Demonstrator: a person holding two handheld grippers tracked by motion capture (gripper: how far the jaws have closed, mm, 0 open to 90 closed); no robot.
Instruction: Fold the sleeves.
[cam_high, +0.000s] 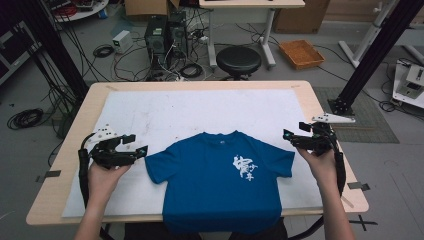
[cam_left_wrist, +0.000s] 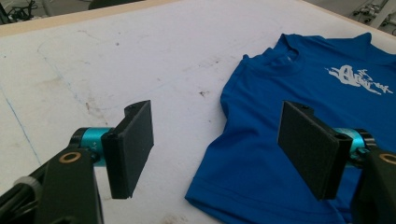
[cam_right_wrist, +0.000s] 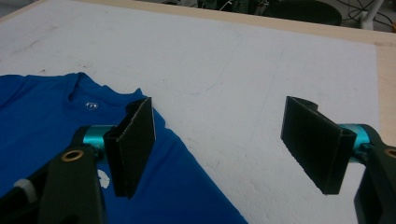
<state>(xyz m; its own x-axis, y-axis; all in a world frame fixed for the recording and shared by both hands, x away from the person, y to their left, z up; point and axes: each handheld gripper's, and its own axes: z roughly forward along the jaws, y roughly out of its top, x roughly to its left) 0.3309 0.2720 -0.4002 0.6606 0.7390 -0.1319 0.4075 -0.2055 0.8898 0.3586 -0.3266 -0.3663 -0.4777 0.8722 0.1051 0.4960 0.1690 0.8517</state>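
Table (cam_high: 70, 165) first, since it is the biggest thing I see: light wood, with a big white sheet (cam_high: 190, 110) spread over most of its top. Both sets of my fingers hang over this sheet.

Next comes the blue T-shirt (cam_high: 215, 185). It lies flat on the sheet, right between my two grippers, with its neck pointing away from me and its bottom edge hanging over the near side of the table. White writing (cam_high: 244, 167) sits on its chest, closer to my right fingers than to my left ones.

My left gripper (cam_high: 136, 144) is just beside the shirt's left sleeve (cam_left_wrist: 219, 186). Its fingers (cam_left_wrist: 133, 149) are spread wide, and nothing is between them. Looking along them, I see one finger over the bare sheet and the other over the blue sleeve. I cannot tell if they touch the cloth.

My right gripper (cam_high: 295, 134) is just beside the right sleeve (cam_high: 280, 162). Its fingers (cam_right_wrist: 135, 144) are spread wide too, with nothing held. One is over the shirt's shoulder and the other over the white sheet.

A small white tag (cam_right_wrist: 91, 106) sits inside the neck.
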